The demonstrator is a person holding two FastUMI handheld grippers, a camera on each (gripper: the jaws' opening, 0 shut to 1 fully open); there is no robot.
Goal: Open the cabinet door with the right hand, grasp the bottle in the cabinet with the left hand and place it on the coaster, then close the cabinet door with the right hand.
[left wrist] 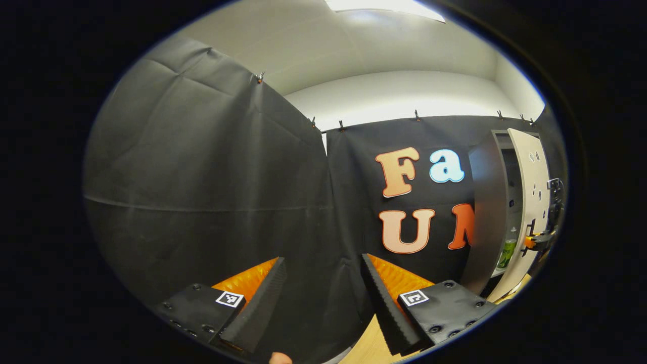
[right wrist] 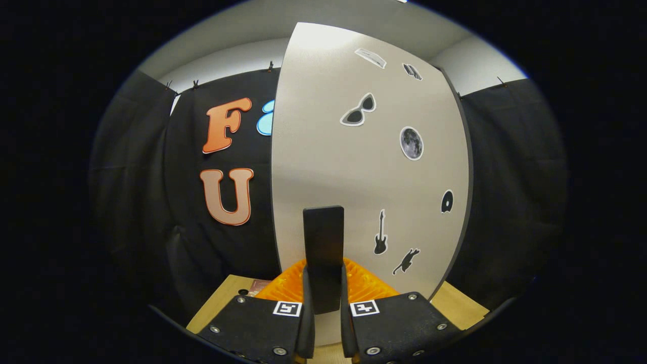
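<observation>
- My right gripper (right wrist: 323, 323) has its jaws clamped narrow on the dark handle (right wrist: 323, 253) of the cabinet door (right wrist: 364, 167), both fingers pressing its sides.
- My left gripper (left wrist: 323, 298) hangs well off from the cabinet (left wrist: 485, 212), jaws spread wide with nothing between them.
- In the left gripper view the door stands swung out from the cabinet, so I judge the opening step done or nearly so.
- The bottle (left wrist: 506, 254), green, sits inside on a shelf, untouched.
- Left to do: reach in, grasp it, set it on the coaster, which I cannot make out for certain on the counter (right wrist: 455, 303), then shut the door.
</observation>
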